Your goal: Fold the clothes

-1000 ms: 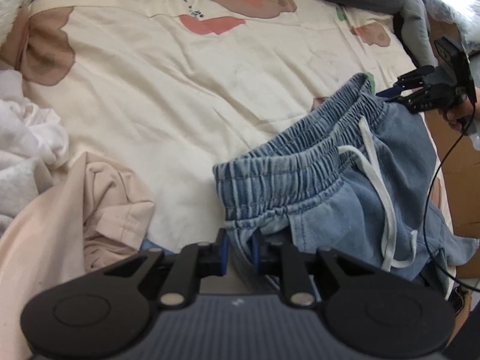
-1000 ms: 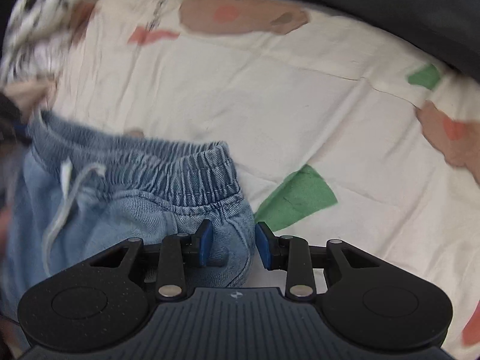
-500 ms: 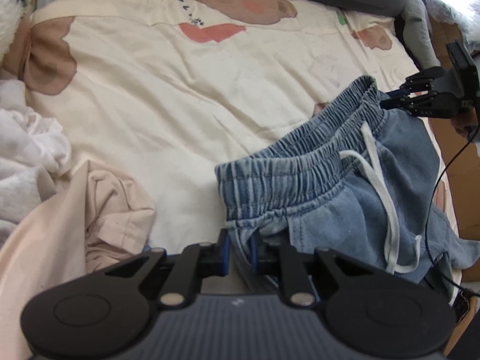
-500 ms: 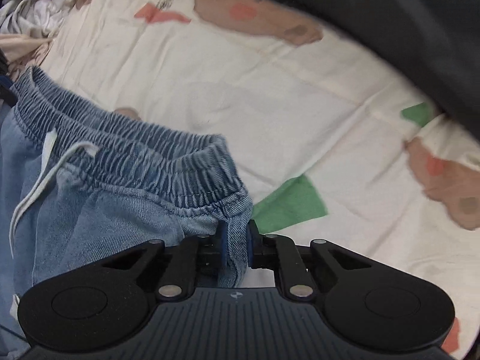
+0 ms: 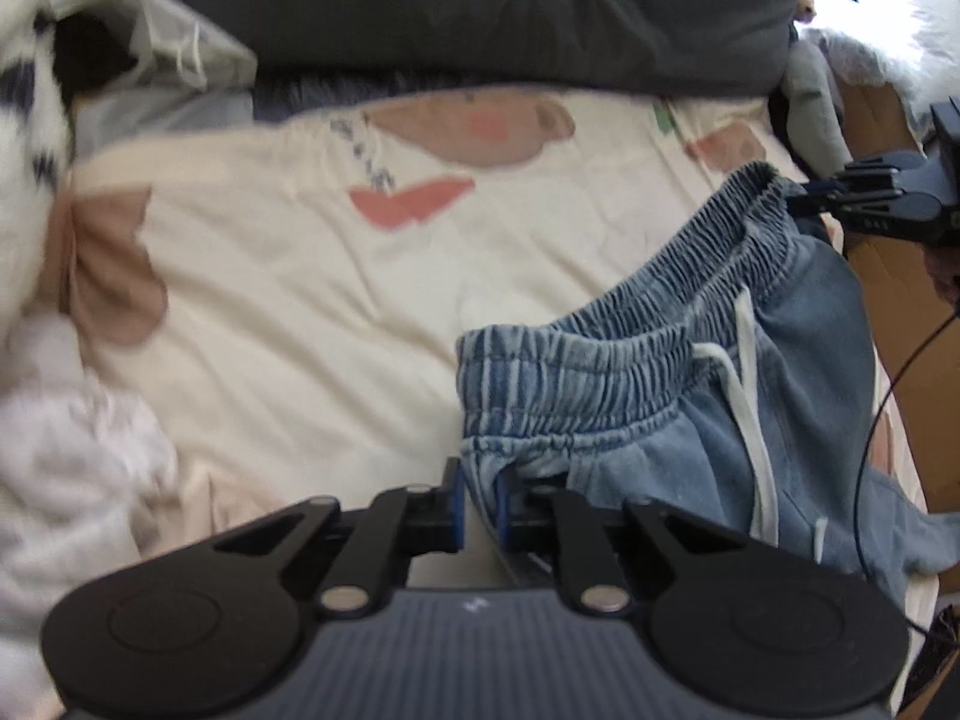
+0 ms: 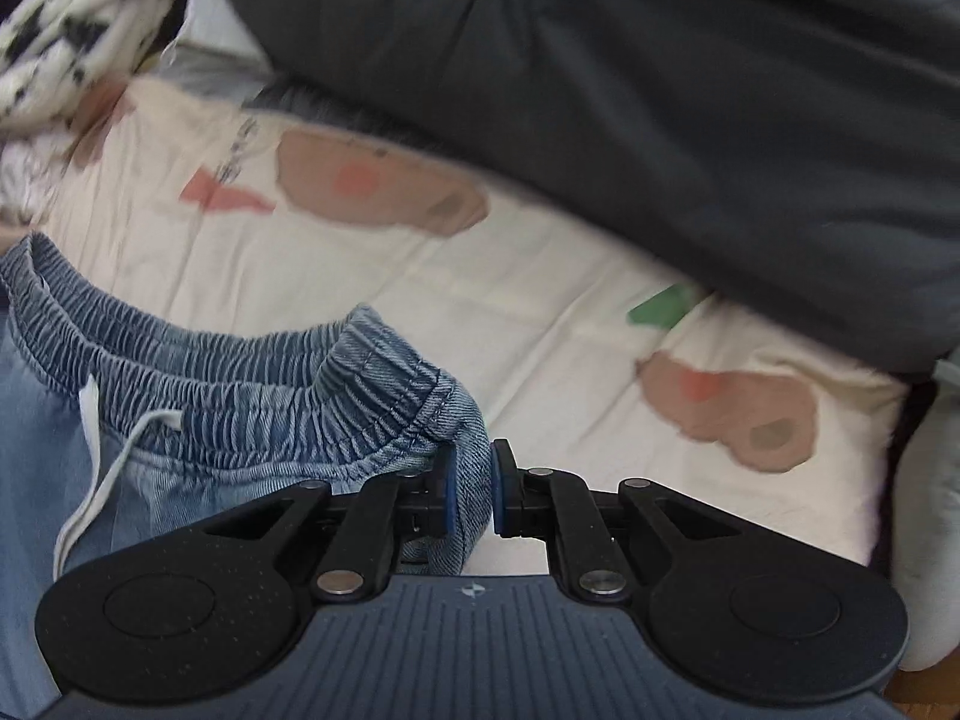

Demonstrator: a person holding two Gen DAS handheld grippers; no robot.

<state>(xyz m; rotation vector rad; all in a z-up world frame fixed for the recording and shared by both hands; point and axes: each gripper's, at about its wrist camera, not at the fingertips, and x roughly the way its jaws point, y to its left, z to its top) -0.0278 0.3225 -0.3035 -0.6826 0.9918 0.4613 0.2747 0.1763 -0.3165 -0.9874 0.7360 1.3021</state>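
Left of the denim shorts (image 5: 690,372) in the left wrist view sits a blurry pile of white and peach clothes (image 5: 78,456) on the cream bedsheet (image 5: 288,300); dark duvet (image 5: 480,12) behind; left gripper (image 5: 478,501) pinches one waistband corner; right gripper (image 5: 807,195) is at the far corner. Over in the right wrist view the right gripper (image 6: 469,492) is clamped on that corner; white drawstring (image 6: 96,480) dangles; waistband's gathered, faded blue, stretched between both.
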